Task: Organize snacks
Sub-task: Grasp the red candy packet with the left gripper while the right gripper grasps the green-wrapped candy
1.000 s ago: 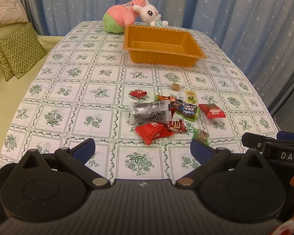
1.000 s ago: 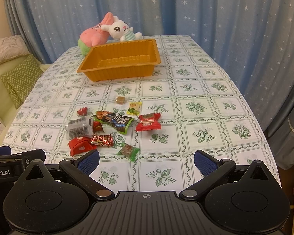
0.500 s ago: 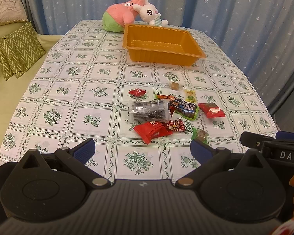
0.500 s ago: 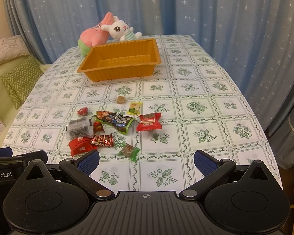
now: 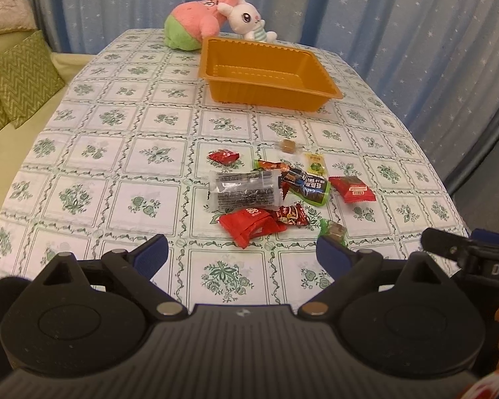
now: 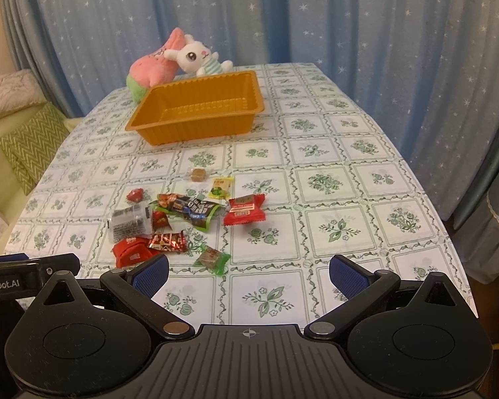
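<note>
- My left gripper (image 5: pixel 241 252) sits nearest, low over the front of the table (image 5: pixel 93 153); its jaws have just been closing a little, yet they stand wide apart and nothing is between them.
- My right gripper (image 6: pixel 249 274) hangs beside it, spread wide and holding nothing.
- I judge that small narrowing to be me setting the left jaws for a first pick; no snack has been lifted yet.
- Just beyond the left fingertips lies the green-wrapped candy (image 5: pixel 332 229), and next to it the big red packet (image 5: pixel 249 224) touching a smaller dark-red one (image 5: pixel 291 215).
- Behind those, the clear bag of black bits (image 5: pixel 244 191) lies against the green-edged dark pouch (image 5: pixel 307 186), with a red square packet (image 5: pixel 352 189) off to the right.
- Further on sit a small red candy (image 5: pixel 223 157), a yellow sachet (image 5: pixel 314 164) and a brown cube sweet (image 5: pixel 287 146), each lying apart.
- Well past the pile stands the orange tray (image 5: pixel 319 69), with nothing in it, so I judge the sorting has hardly begun.
- At the far edge lean a pink plush (image 5: pixel 196 16) and a white bunny (image 5: pixel 246 20), just behind the tray.
</note>
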`<state>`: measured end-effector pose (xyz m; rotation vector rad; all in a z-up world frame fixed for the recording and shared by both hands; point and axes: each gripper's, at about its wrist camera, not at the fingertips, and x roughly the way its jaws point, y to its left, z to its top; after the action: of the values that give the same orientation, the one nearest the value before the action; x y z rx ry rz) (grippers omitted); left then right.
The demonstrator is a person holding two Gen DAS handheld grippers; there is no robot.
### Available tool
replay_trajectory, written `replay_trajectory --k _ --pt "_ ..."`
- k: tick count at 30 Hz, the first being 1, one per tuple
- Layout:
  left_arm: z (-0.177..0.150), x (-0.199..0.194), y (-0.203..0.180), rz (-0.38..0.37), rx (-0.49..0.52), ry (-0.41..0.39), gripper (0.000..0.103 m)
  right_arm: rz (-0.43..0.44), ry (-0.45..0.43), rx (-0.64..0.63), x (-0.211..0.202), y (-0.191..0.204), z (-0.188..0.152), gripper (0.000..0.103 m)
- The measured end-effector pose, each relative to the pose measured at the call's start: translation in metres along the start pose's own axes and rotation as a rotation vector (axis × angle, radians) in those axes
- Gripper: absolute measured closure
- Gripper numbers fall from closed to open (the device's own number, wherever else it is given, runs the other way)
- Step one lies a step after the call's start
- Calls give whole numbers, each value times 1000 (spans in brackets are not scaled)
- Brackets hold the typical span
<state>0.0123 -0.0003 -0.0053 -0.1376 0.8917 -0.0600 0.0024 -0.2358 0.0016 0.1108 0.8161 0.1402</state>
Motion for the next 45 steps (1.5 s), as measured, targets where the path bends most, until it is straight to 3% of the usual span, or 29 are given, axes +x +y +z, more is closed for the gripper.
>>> replay_trajectory --k 5,8,17,23,27,30,36,45 --pt "4 19 2 -30 91 36 13 23 -14 -9 9 -2 -2 1" --pt "6 35 5 -74 146 51 18 62 -10 -34 23 1 -4 13" --pt "13 86 3 -176 353 100 38 134 35 -161 80 12 -16 31" --pt "19 115 3 -227 473 135 54 140 72 -195 105 14 -17 32" --pt "22 127 -1 -251 559 153 58 155 80 -234 115 15 -18 32" --pt "22 132 -4 -248 602 173 69 170 84 -265 122 17 -18 32" --pt "15 130 -8 -224 553 188 78 205 92 -348 136 23 -19 42" --pt "3 118 -9 -179 405 182 80 207 109 -387 143 23 -19 72"
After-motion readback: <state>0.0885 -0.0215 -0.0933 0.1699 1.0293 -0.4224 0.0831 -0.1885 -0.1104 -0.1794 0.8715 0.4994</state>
